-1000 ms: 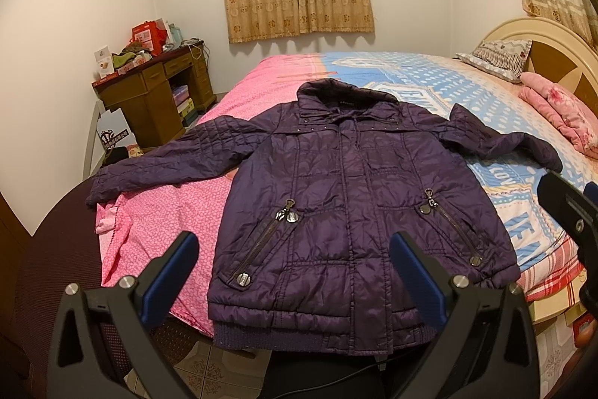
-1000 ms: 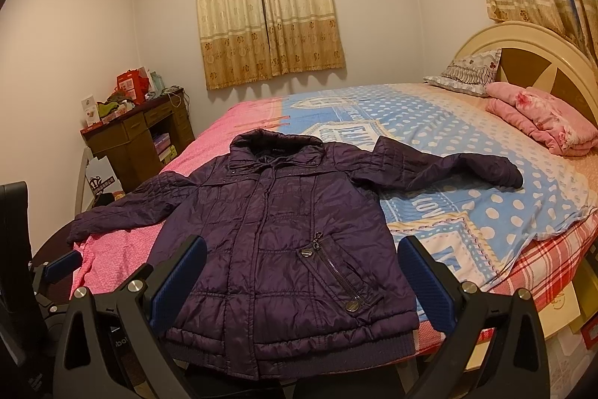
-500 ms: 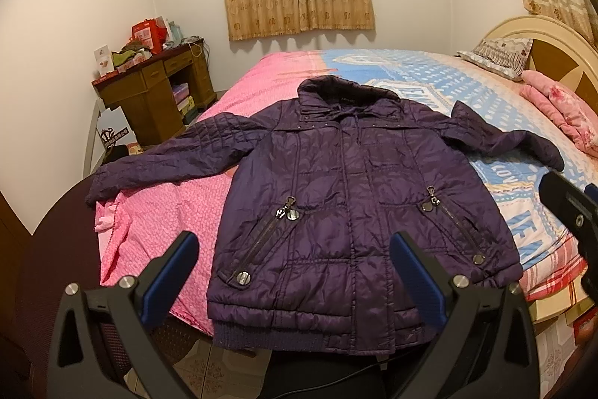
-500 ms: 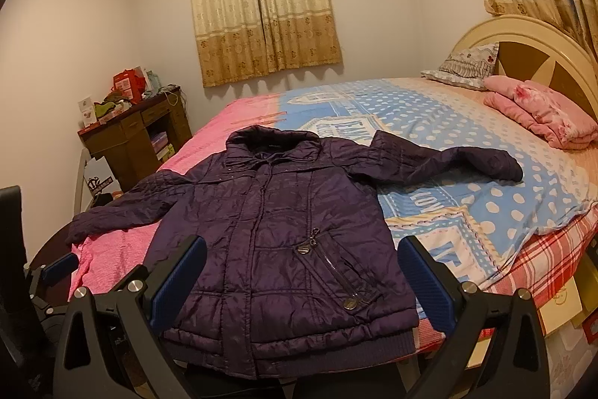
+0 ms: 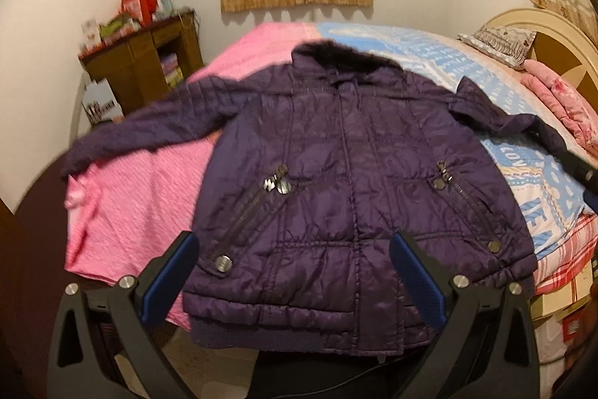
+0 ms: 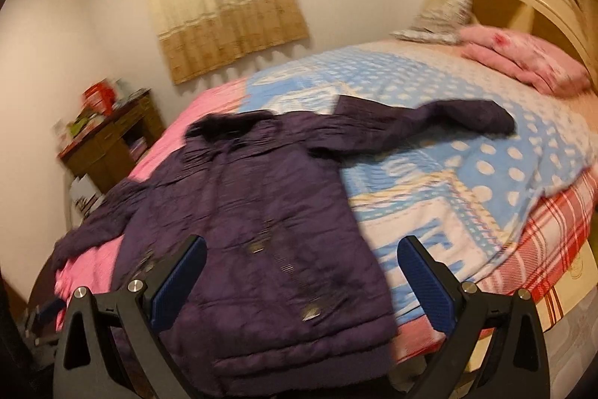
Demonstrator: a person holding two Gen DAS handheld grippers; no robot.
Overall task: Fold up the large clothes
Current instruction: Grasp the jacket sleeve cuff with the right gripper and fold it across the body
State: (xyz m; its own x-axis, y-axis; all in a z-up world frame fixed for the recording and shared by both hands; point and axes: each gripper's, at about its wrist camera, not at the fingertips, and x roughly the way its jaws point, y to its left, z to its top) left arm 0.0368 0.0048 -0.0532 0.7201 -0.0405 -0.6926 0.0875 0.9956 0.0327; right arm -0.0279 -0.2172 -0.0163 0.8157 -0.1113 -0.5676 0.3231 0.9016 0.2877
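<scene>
Both views have closed in on the foot edge of the bed (image 5: 261,36) since half a second ago: the purple jacket (image 5: 347,182) now fills more of each picture, and the right wrist view has swung toward the headboard side and gone blurred, a sign of quick motion. By that reading, the approach to a first fold is under way, though no fabric is yet gripped.

One bed carries everything, its cover pink toward the left edge and blue-dotted toward the headboard. One jacket lies face up and flat, hem (image 5: 284,335) hanging just over the foot edge, collar (image 5: 336,53) pointing toward the far edge. Two sleeves are spread wide: the left sleeve (image 5: 149,129) reaches across the pink cover to the left edge, the right sleeve (image 6: 422,122) stretches over the blue dots toward the headboard.

Two pairs of tongs hover above the hem, both spread wide and holding nothing: the left tongs (image 5: 291,279) frame the jacket's lower left front, the right tongs (image 6: 302,281) frame its lower right front.

Two slanted pocket zips (image 5: 246,215) show on the front. The sleeves look the likely first thing to fold inward.
</scene>
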